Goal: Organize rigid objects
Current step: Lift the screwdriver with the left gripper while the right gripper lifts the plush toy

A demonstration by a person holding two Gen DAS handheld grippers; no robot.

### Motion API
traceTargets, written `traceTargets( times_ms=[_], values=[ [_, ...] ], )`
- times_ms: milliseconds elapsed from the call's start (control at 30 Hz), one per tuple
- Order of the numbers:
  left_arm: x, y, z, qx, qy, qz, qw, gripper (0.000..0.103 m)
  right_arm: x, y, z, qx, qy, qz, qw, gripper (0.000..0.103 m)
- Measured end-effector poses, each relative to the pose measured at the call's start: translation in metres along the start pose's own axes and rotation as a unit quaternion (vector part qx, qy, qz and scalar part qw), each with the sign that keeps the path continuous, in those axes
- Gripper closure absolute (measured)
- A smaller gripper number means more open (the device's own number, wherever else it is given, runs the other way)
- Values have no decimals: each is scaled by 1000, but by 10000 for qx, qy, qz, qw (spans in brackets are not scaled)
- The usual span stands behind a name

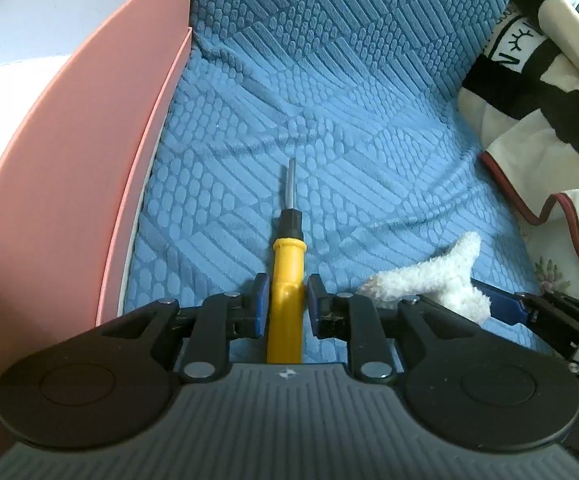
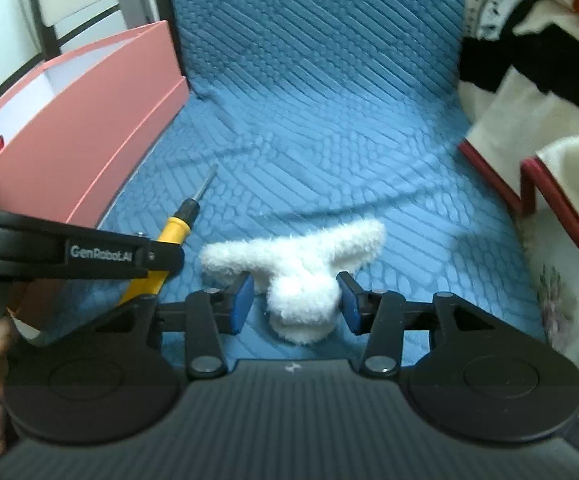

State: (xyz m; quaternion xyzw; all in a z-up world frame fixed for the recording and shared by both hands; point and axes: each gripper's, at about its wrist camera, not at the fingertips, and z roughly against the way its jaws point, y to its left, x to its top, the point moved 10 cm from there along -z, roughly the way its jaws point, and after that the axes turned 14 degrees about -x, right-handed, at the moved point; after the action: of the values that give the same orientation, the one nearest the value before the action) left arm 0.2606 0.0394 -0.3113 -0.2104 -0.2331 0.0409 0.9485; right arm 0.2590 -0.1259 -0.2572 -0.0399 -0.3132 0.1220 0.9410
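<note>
A screwdriver (image 1: pixel 286 276) with a yellow handle, black collar and thin metal shaft lies flat on the blue textured cover, its tip pointing away toward the backrest, near the pink box. Just to its right lies a white fluffy Y-shaped object (image 2: pixel 301 272), two arms spread toward the backrest, stem toward the camera.
</note>
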Motion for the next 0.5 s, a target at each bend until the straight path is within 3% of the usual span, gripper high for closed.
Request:
traceTargets(
  times_ms=[33,67,100,300,500],
  values=[
    [1,0,-1,12,-11,-16,10000,78,0,1,-2,-32,-6,86,10000,56],
    [2,-1,-1,17,-20,-31,10000,76,-1,2,-5,-70,14,137,9999,66],
    [2,-2,-2,20,-23,-48,10000,75,-1,2,-7,-87,50,142,9998,68],
    [3,-8,-5,187,-54,-274,9994,74,1,-13,-6,-581,-14,74,9983,68],
    [2,-20,-12,633,14,-1028,9927,75,1,-20,-14,-503,118,-223,9984,67]
  ],
)
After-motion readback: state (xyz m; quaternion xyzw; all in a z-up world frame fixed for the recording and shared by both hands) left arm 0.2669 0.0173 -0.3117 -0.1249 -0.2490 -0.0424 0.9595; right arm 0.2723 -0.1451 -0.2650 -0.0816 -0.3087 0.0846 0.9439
